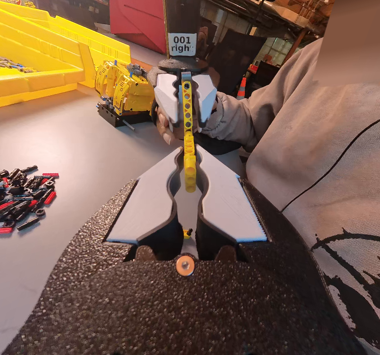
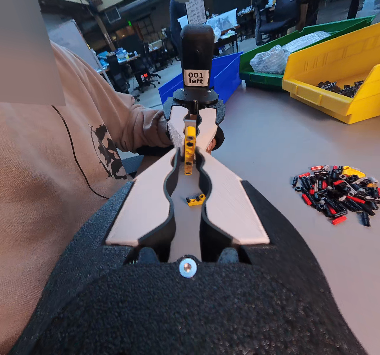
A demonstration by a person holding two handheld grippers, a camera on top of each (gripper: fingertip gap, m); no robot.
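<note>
Left wrist view, frame centre: left gripper (image 1: 188, 156) and right gripper (image 1: 186, 106) both clamp yellow perforated plastic beams (image 1: 188, 166), ends meeting, seemingly for alignment.

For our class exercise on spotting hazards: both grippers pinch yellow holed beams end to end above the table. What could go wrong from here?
1. The left gripper pinches its yellow beam only at the fingertips; it might twist or slip.
2. A dropped beam could land on the small yellow piece with black pins below.
3. The right gripper is very close, so fingertips may collide.
</note>
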